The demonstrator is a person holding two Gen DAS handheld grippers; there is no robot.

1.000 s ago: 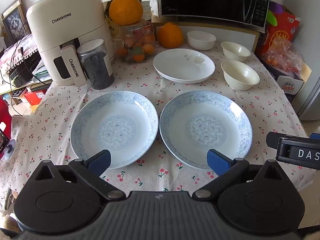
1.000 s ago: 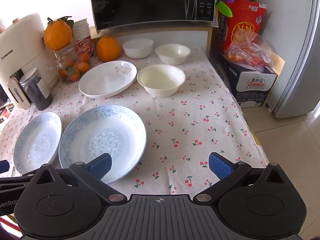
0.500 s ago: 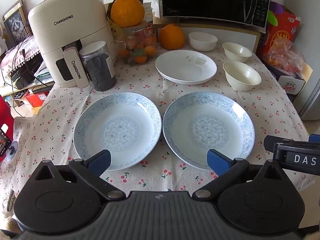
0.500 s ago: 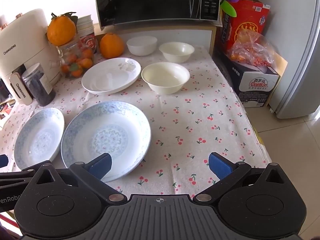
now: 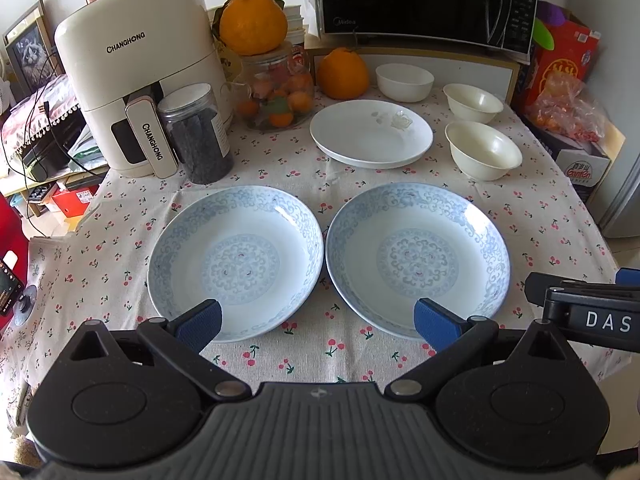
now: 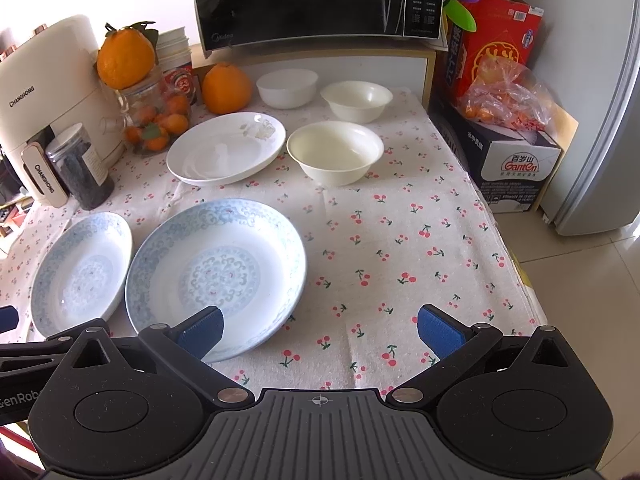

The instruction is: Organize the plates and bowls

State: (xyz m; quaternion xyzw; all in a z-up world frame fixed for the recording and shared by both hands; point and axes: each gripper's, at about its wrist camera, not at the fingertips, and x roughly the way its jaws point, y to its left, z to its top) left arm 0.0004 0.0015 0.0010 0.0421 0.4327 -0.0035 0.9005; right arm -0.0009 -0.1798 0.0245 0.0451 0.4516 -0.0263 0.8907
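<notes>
From the left wrist view we see what the other misses: a framed cat picture [image 5: 30, 54] and a tangle of cables [image 5: 38, 120] beyond the table's left edge, and the whole front of the air fryer [image 5: 138, 72]. The right wrist view alone gives us the floor tiles [image 6: 580, 320] past the table's right edge and the full open stretch of cherry-print tablecloth [image 6: 400, 248].

Both views show two blue-patterned plates side by side near the front edge, the left patterned plate [image 5: 236, 262] and the right patterned plate [image 5: 418, 258] almost touching. Behind them lies a white plate [image 5: 372, 134], with three white bowls toward the back right corner: the nearest bowl [image 5: 482, 150], the middle bowl [image 5: 472, 102] and the far bowl [image 5: 404, 82].

Our left gripper [image 5: 318, 322] hangs above the front edge, fingers spread wide, gripping nothing. Our right gripper [image 6: 320, 328] is likewise wide apart and empty, its left finger over the right patterned plate's rim; we cannot tell whether it touches.
</notes>
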